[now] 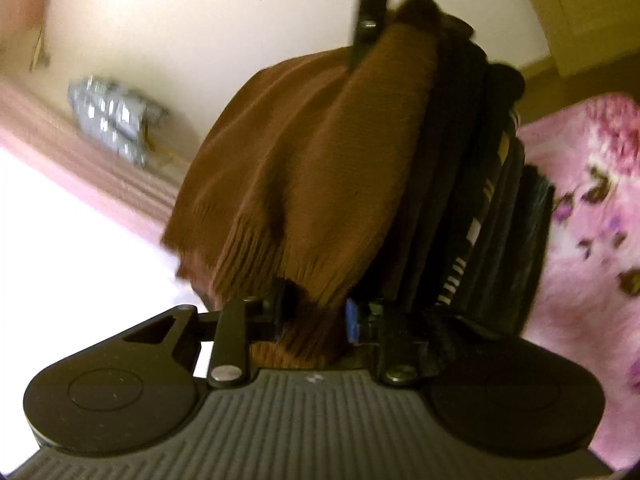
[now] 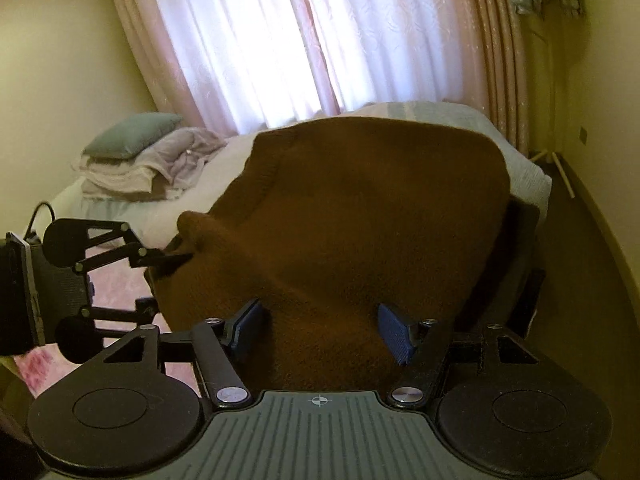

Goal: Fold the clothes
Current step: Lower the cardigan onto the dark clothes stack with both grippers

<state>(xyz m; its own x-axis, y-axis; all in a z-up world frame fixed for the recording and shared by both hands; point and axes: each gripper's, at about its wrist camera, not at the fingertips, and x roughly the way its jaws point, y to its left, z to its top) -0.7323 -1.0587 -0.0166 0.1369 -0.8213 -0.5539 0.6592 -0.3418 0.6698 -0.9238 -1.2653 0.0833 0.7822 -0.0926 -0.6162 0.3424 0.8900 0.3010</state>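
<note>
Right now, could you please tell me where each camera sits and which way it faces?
Left wrist: on the left tongs, facing the brown knit sweater clamped between them, a dark clothes stack beside it; the right tongs' finger shows above.
Right wrist: on the right tongs, facing the bed and curtain; blue pads apart, left tongs at left.
Shared: the sweater and both tongs.

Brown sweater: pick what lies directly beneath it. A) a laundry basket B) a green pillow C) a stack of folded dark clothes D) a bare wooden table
C: in the left wrist view the brown sweater lies on a stack of folded dark clothes, whose layered edges show beside it; the left gripper is shut on the sweater's ribbed hem.
</note>
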